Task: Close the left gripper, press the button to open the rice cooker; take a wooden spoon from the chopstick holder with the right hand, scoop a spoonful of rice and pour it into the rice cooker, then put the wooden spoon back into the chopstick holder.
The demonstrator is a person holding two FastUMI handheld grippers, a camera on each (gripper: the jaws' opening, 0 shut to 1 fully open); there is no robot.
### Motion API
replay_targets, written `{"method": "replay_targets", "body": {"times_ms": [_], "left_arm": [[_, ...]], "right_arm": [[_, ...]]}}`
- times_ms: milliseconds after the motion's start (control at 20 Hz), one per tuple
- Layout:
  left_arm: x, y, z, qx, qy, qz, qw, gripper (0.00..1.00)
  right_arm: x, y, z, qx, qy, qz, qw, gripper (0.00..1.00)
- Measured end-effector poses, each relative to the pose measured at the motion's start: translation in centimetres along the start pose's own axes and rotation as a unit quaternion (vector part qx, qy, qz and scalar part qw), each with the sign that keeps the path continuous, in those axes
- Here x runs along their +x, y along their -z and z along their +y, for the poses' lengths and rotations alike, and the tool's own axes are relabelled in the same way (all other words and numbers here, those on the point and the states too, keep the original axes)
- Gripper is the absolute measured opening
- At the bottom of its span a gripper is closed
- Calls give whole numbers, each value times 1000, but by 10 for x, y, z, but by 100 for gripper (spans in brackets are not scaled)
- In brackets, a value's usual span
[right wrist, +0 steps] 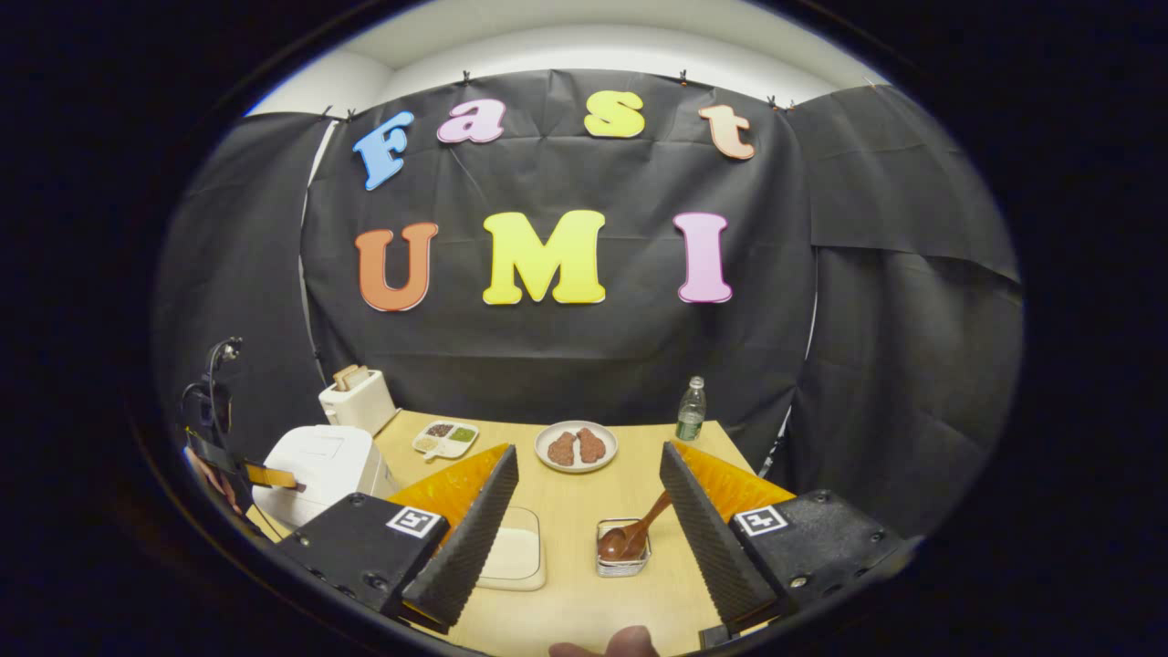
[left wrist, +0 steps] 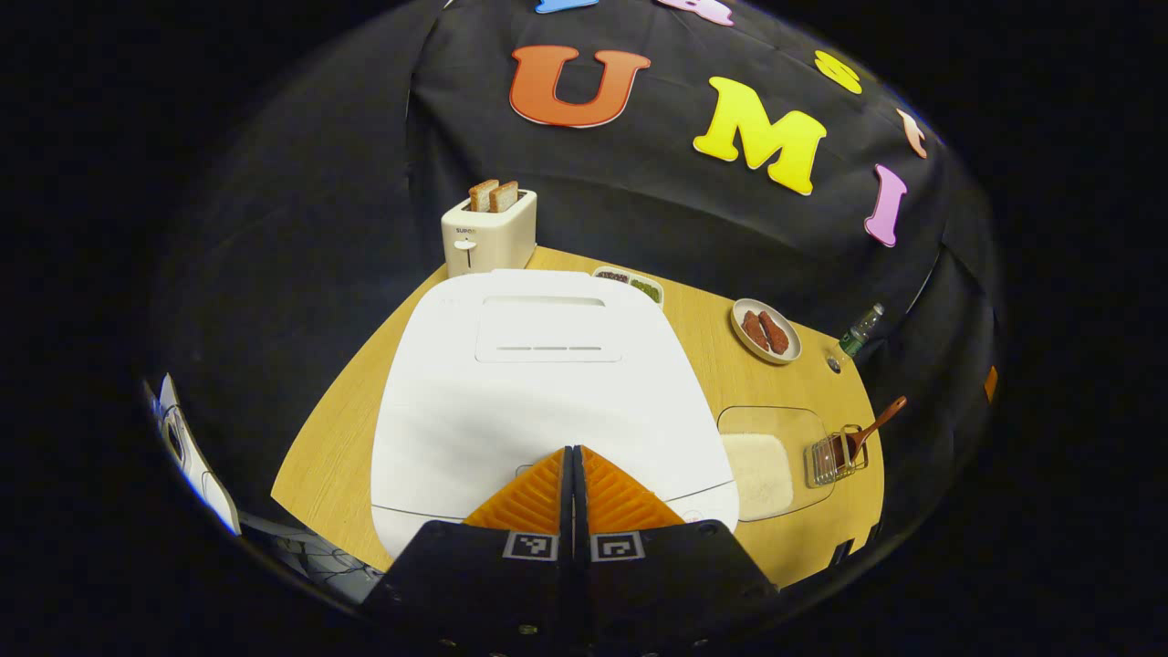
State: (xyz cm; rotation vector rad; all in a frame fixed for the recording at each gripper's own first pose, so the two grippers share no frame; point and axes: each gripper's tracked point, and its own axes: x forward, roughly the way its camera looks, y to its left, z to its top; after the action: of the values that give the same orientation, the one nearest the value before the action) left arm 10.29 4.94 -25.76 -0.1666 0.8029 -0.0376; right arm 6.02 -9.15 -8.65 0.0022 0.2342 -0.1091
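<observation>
The white rice cooker (left wrist: 547, 383) stands with its lid down, right under my left gripper (left wrist: 573, 453), whose fingers are pressed together over the cooker's front edge. To its right lie a clear tray of rice (left wrist: 762, 461) and a wire chopstick holder (left wrist: 835, 456) with a wooden spoon (left wrist: 878, 424) leaning out of it. In the right gripper view my right gripper (right wrist: 589, 497) stands open above the table, with the holder (right wrist: 623, 547), the spoon (right wrist: 639, 529) and the rice tray (right wrist: 516, 552) between and below its fingers. The cooker (right wrist: 319, 465) sits at the left there, with the left gripper (right wrist: 269, 476) at its front.
A toaster (left wrist: 488, 233) with two slices stands behind the cooker. A divided dish of condiments (left wrist: 630, 281), a plate with two brown pieces (left wrist: 765, 330) and a water bottle (left wrist: 860, 330) line the back of the wooden table (left wrist: 338, 429). A fingertip (right wrist: 630, 643) shows at the bottom edge.
</observation>
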Motion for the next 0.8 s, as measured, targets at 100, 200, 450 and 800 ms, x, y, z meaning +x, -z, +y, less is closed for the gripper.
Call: {"method": "replay_targets", "body": {"times_ms": [100, 200, 450, 800], "left_arm": [[-4, -1, 0, -13, 4, 8, 1000, 0], [-2, -6, 0, -35, 9, 3, 999, 0], [-28, -52, -7, 3, -13, -91, 996, 0], [-62, -152, -19, 29, -14, -228, 973, 0]], "right_arm": [[-1, 5, 3, 3, -4, 5, 1000, 100], [-2, 5, 3, 3, -5, 5, 1000, 100], [-7, -8, -6, 0, -2, -8, 1000, 100], [-19, -11, -25, -10, 11, -13, 1000, 100]]}}
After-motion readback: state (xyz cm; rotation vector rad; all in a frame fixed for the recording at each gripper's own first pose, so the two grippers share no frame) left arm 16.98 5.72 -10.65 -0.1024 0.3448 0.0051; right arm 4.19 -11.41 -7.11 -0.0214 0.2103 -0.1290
